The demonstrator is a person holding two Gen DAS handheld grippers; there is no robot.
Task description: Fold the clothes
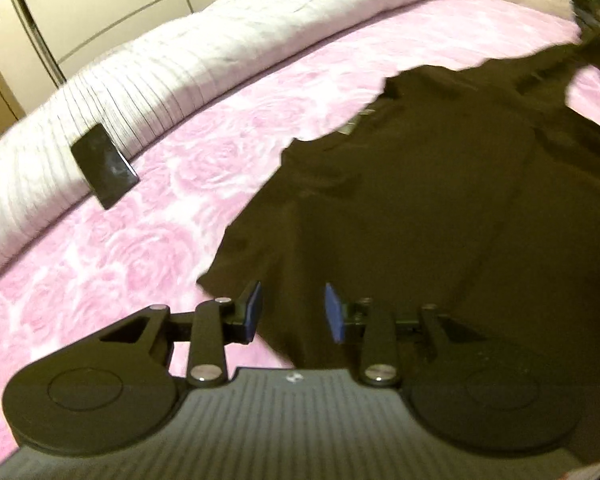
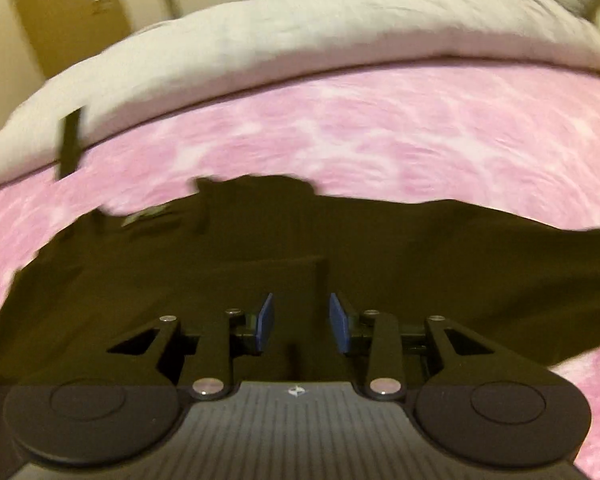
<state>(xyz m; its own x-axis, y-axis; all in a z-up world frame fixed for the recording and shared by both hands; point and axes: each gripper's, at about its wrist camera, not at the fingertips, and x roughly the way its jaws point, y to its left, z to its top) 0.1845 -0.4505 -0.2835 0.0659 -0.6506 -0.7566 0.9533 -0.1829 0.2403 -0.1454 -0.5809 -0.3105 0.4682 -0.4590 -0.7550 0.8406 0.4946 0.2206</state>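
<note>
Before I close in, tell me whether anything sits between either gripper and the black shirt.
Nothing visible does. The left gripper and right gripper are open right over the black shirt. The phone lies off to the side.

a dark, near-black garment (image 1: 440, 208) is seen spread mostly flat on the bed (image 1: 160, 184), its cloth lightly wrinkled and its edges uneven. a small pale label is visible near its far edge. one part is stretched out toward the bed's right side.
</note>
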